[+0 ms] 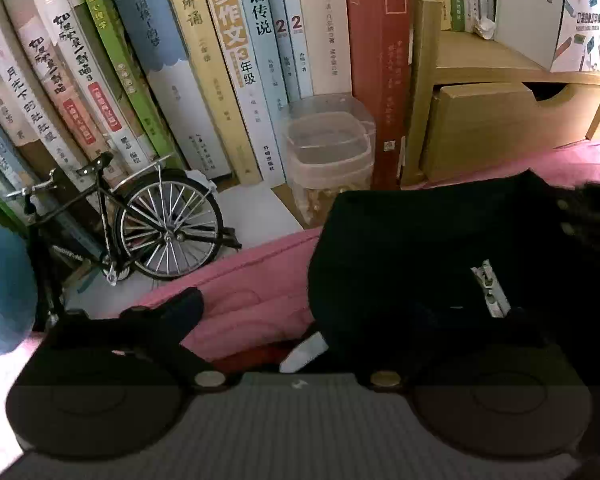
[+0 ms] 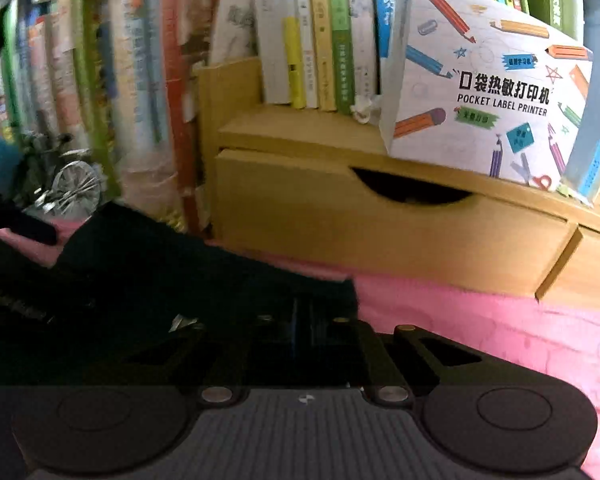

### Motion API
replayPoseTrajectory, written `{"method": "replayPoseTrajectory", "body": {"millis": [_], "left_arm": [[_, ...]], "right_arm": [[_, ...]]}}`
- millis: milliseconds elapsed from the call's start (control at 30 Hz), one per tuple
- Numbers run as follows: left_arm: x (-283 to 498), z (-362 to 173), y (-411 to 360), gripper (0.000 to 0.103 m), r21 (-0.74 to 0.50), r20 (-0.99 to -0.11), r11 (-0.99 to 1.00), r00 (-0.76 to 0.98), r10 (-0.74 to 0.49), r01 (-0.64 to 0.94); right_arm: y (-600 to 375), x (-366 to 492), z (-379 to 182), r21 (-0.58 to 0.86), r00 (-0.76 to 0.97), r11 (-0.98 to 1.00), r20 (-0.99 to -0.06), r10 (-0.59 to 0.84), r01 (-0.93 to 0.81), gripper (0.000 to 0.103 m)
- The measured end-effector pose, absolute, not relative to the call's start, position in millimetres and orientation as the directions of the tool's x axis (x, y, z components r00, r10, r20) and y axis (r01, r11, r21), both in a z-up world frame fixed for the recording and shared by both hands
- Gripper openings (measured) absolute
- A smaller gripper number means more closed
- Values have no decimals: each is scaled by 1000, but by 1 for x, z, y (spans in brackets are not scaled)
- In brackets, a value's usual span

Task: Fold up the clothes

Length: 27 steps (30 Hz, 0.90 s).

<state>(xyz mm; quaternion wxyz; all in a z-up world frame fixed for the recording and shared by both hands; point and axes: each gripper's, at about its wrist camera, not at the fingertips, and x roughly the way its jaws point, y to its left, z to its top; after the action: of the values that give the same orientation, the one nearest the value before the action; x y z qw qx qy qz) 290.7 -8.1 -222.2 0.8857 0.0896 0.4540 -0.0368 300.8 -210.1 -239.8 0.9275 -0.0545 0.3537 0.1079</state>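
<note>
Dark navy zippered garment (image 1: 420, 256) lies bunched on pink quilted cloth (image 1: 240, 292) in front of the wooden drawer unit (image 2: 380, 220), mid-fold. Left gripper (image 1: 340, 312) spread wide, one finger under fabric; right gripper (image 2: 304, 320) jaw state unclear against dark cloth. Next: pull edge over flat

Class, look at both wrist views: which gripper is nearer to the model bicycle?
Left. The left gripper sits just in front of the model bicycle, beside the black garment. From the right gripper, the bicycle appears small and far to its left.
</note>
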Motion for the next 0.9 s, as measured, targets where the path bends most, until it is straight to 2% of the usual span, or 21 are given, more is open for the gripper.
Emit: {"method": "replayPoseTrajectory", "body": {"millis": [100, 200, 267, 333, 400, 467, 667, 900], "left_arm": [[291, -220, -6, 101, 103, -829, 986, 559, 10, 134], [283, -209, -10, 95, 120, -844, 984, 535, 31, 132], [272, -198, -16, 95, 159, -842, 979, 536, 66, 129], [257, -183, -20, 95, 181, -842, 977, 532, 95, 112], [243, -168, -26, 95, 185, -855, 979, 504, 120, 81], [226, -152, -31, 95, 172, -868, 983, 482, 121, 63], [164, -110, -51, 98, 143, -877, 988, 471, 97, 63], [88, -76, -67, 99, 165, -862, 984, 494, 109, 71]], "right_arm": [[-210, 312, -242, 5, 726, 978, -670, 158, -208, 7], [-210, 304, -235, 15, 711, 976, -683, 169, -218, 18], [-214, 289, -223, 41, 707, 974, -681, 191, -224, 43], [-217, 268, -206, 44, 716, 973, -670, 197, -227, 56], [-220, 242, -190, 32, 713, 972, -673, 195, -234, 61], [-223, 215, -174, 21, 703, 969, -685, 194, -246, 72], [-219, 121, -142, -3, 661, 947, -717, 221, -321, 82], [-210, 49, -112, -23, 664, 945, -718, 210, -325, 83]]}}
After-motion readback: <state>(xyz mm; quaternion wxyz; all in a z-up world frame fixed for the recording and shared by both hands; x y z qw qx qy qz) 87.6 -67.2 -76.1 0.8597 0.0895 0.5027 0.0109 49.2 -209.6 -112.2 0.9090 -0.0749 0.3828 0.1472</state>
